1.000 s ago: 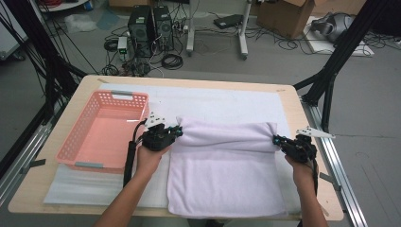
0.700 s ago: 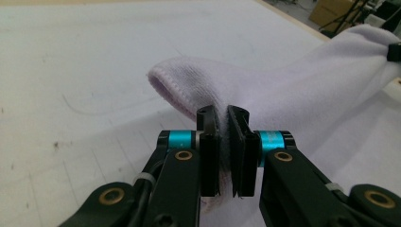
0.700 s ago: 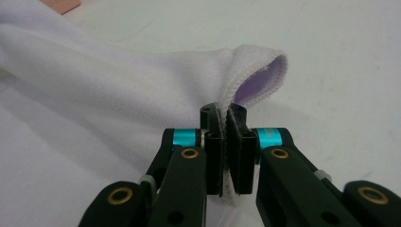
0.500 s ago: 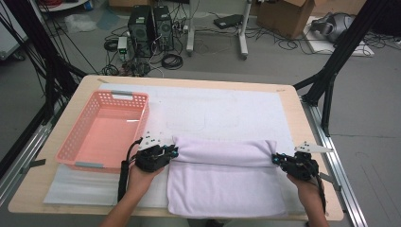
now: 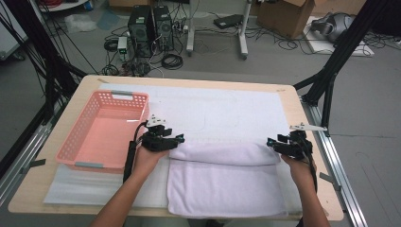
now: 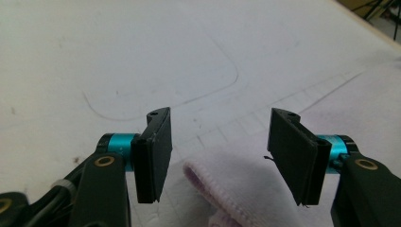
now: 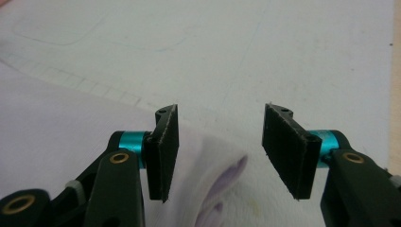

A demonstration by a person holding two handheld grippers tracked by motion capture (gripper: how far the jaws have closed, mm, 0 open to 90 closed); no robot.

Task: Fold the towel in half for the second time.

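at the towel's folded edge, both grippers stand spread.
left gripper (image 5: 178, 139) and right gripper (image 5: 270, 142) have just been opening; their own views show the towel (image 6: 236, 187) corners between unpressed pads, too small to make out from the high view, beside the basket (image 5: 85, 142).

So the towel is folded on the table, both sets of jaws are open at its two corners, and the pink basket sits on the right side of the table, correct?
Not quite. The pink basket sits on the left side of the table, as the high view shows. The rest holds: the towel lies folded, and the left gripper and right gripper have open jaws at its corners.
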